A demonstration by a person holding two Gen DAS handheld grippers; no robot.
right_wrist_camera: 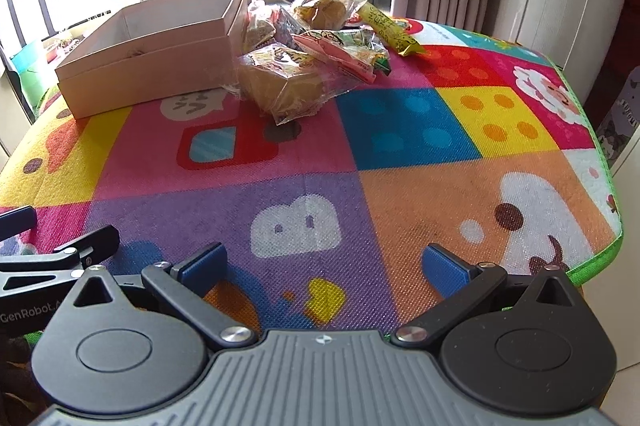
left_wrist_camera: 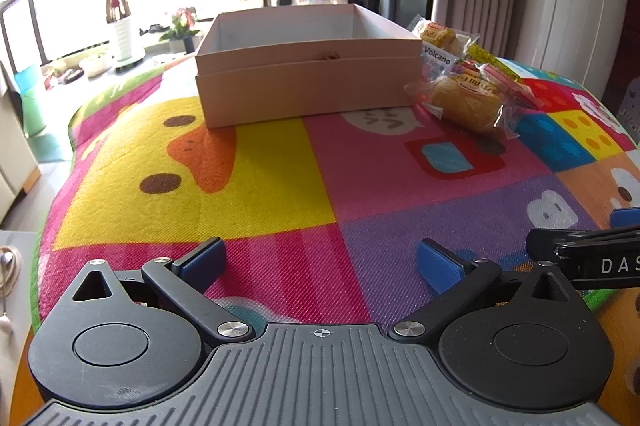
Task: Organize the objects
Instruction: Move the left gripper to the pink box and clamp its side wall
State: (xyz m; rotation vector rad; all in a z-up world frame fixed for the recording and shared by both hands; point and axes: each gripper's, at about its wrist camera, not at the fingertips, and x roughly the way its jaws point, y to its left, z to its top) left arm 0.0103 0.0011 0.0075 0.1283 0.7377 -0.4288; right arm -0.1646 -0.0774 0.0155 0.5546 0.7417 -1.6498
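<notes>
the snack packets [right_wrist_camera: 308,62] lie heaped just beside the open box [right_wrist_camera: 160,42] near the worktop's far edge; both grippers' fingers gape wide, empty; crinkly wrappers could slip or drag neighbours off.

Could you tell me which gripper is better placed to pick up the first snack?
Probably the right gripper: the snacks lie ahead of it, right of the box. Both grippers are open.

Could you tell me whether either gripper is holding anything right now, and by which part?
Nothing is held: the left gripper and right gripper are both open and empty.
</notes>
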